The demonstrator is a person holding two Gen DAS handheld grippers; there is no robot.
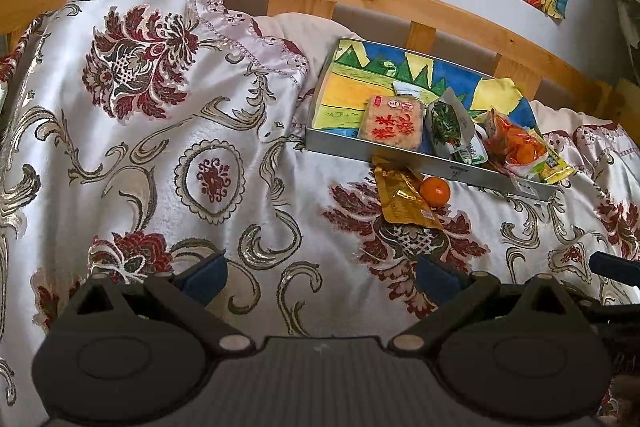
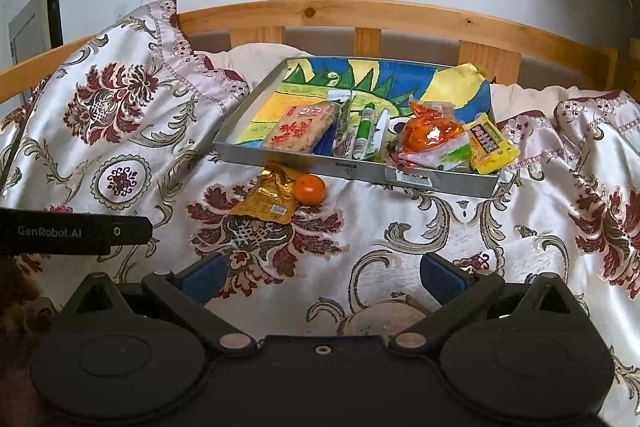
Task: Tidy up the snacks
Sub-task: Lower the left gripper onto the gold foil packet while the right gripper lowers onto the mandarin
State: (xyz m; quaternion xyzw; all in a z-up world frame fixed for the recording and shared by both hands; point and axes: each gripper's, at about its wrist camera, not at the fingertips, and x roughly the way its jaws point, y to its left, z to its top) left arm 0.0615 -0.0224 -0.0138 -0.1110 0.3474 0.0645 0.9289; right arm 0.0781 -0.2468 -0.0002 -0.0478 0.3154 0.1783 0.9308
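floral bedspread (image 2: 400,227) under all. metal tray (image 2: 356,169) on it holds rice cake pack (image 2: 302,127), green packets, orange pack (image 2: 430,135). gold packet (image 2: 266,201) touching mandarin (image 2: 308,189), just before tray, perhaps tucked under its edge. left gripper (image 1: 320,277) and right gripper (image 2: 322,273) fingers apart, empty.

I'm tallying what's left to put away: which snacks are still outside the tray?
Two: the gold foil packet and the small orange touching it, both lying on the bedspread just before the tray. All other snacks sit inside.
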